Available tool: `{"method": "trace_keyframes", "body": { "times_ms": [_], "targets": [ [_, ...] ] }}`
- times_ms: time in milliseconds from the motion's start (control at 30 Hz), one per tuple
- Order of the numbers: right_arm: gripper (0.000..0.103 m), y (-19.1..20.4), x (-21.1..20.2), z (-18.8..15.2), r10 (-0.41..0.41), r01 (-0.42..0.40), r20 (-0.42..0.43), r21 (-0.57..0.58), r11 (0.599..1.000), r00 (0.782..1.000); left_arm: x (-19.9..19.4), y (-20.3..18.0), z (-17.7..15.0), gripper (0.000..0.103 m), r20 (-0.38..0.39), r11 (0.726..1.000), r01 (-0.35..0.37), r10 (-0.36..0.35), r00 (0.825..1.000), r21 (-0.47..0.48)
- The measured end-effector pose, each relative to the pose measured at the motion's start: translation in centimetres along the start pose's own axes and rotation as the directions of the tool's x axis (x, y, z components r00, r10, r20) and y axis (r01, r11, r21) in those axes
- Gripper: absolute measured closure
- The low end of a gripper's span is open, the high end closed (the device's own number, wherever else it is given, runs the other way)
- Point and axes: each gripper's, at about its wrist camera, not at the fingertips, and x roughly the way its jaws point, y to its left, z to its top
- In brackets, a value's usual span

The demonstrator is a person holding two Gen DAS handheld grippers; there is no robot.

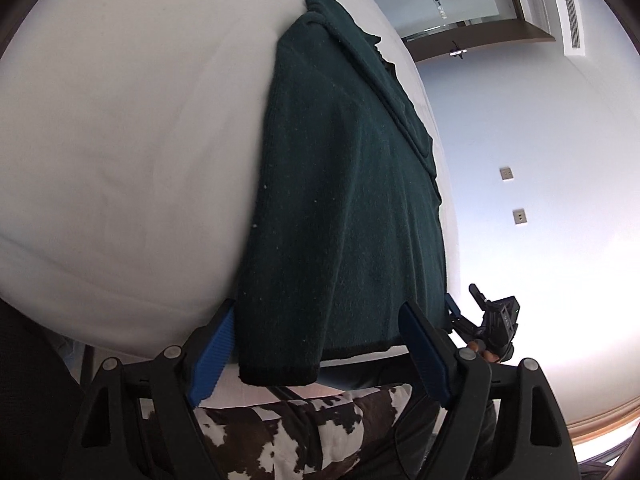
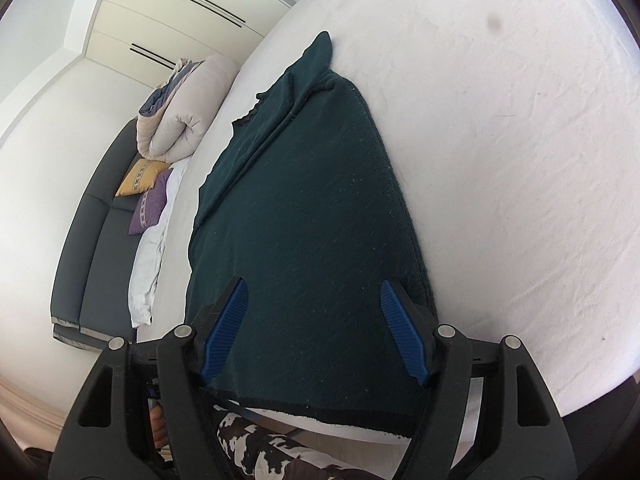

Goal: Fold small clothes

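Note:
A dark green knit sweater lies partly folded on a white bed, its black hem at the near edge. My left gripper is open, its blue pads on either side of the hem's near corner. In the right wrist view the same sweater stretches away, and my right gripper is open with its blue pads spread over the hem end. The right gripper also shows in the left wrist view, just beyond the sweater's right edge.
A rolled beige duvet, a yellow cushion and a purple cushion lie on a dark sofa beside the bed. A wardrobe stands behind. A brown-and-white patterned cloth is below the bed edge.

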Motion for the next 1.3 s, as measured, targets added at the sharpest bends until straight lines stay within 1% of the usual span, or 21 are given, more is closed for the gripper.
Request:
{"method": "trace_keyframes", "body": {
  "times_ms": [33,67,100,167,233,300,433,467,500,533,600,667,767,867,933,1000,1033,1067,1100,1233,1300],
  "targets": [
    [0.035,0.1,-0.2,0.0,0.004,-0.004,-0.002,-0.003,1.000,1.000,-0.1,0.5,0.2,0.022,0.000,0.999,0.026,-0.026,1.000,-0.029],
    [0.035,0.1,-0.8,-0.1,0.007,-0.007,-0.002,-0.003,1.000,1.000,0.2,0.8,0.8,0.026,0.001,0.998,0.038,-0.038,0.999,-0.055],
    [0.035,0.1,-1.2,-0.1,0.007,-0.007,0.001,-0.004,1.000,1.000,0.0,1.1,0.8,0.031,0.000,0.996,0.043,-0.043,0.999,-0.074],
    [0.035,0.1,-2.0,-0.1,0.006,-0.006,0.012,-0.004,1.000,1.000,-0.4,1.4,0.6,0.032,0.003,0.995,0.037,-0.037,0.999,-0.089],
    [0.035,-0.2,-2.4,0.0,0.008,-0.008,0.016,-0.002,1.000,1.000,-0.3,1.1,0.3,0.032,0.003,0.997,0.024,-0.024,1.000,-0.071],
    [0.035,-0.5,-2.5,0.0,0.001,-0.001,0.009,0.005,1.000,1.000,0.4,0.9,0.2,0.030,-0.013,0.998,0.016,-0.016,1.000,-0.054],
    [0.036,-1.0,-2.7,0.1,0.010,-0.010,0.004,0.023,1.000,1.000,0.4,1.7,0.3,0.029,-0.009,0.996,0.057,-0.058,0.998,-0.075],
    [0.036,-1.0,-2.8,0.2,0.013,-0.013,0.005,0.021,1.000,1.000,0.4,1.9,0.4,0.032,-0.008,0.994,0.068,-0.069,0.998,-0.086],
    [0.036,-1.0,-3.0,0.1,0.012,-0.012,0.004,0.019,1.000,1.000,0.2,2.1,0.5,0.038,-0.009,0.993,0.071,-0.072,0.997,-0.094],
    [0.036,-1.0,-3.1,0.1,0.008,-0.008,0.003,0.017,1.000,1.000,0.1,2.2,0.6,0.043,-0.008,0.994,0.062,-0.063,0.998,-0.093],
    [0.036,-1.0,-3.7,0.1,-0.003,0.003,0.000,0.016,1.000,1.000,-0.2,2.4,0.5,0.066,-0.004,0.995,0.042,-0.042,0.999,-0.092],
    [0.036,-1.2,-4.0,0.0,-0.022,0.022,-0.001,0.013,1.000,1.000,-0.4,2.5,0.4,0.078,0.006,0.995,0.046,-0.046,0.999,-0.094],
    [0.036,-1.7,-4.6,0.0,-0.068,0.068,-0.011,0.021,0.997,0.998,-0.4,2.1,0.4,0.079,0.013,0.995,0.051,-0.050,0.999,-0.083],
    [0.036,-2.3,-5.0,-0.4,-0.103,0.104,-0.038,0.031,0.994,0.994,0.2,1.2,0.3,0.079,-0.007,0.997,0.065,-0.065,0.998,-0.052],
    [0.036,-2.7,-5.0,-0.7,-0.115,0.117,-0.058,0.030,0.993,0.992,0.8,0.9,0.4,0.074,-0.022,0.998,0.042,-0.043,0.999,-0.050],
    [0.036,-2.8,-4.8,-0.9,-0.119,0.121,-0.072,0.027,0.992,0.990,1.0,1.1,0.4,0.074,-0.013,0.998,0.039,-0.039,0.999,-0.058],
    [0.036,-2.9,-4.7,-1.1,-0.123,0.125,-0.079,0.027,0.992,0.989,1.0,1.1,0.3,0.075,-0.009,0.998,0.036,-0.036,0.999,-0.057],
    [0.036,-3.0,-4.6,-1.1,-0.124,0.127,-0.085,0.029,0.991,0.989,0.9,0.9,0.4,0.086,-0.002,0.998,0.025,-0.026,1.000,-0.049],
    [0.036,-3.0,-4.5,-1.2,-0.122,0.125,-0.095,0.029,0.992,0.988,0.8,0.8,0.4,0.093,0.005,0.999,0.014,-0.014,1.000,-0.044],
    [0.036,-3.2,-3.9,-1.3,-0.110,0.117,-0.148,0.037,0.992,0.983,0.3,0.6,0.4,0.093,0.020,1.000,-0.005,0.005,1.000,-0.031],
    [0.036,-3.2,-3.6,-1.3,-0.099,0.107,-0.169,0.044,0.993,0.981,-0.1,0.5,0.3,0.093,0.029,1.000,-0.001,0.002,1.000,-0.030]
  ]
}}
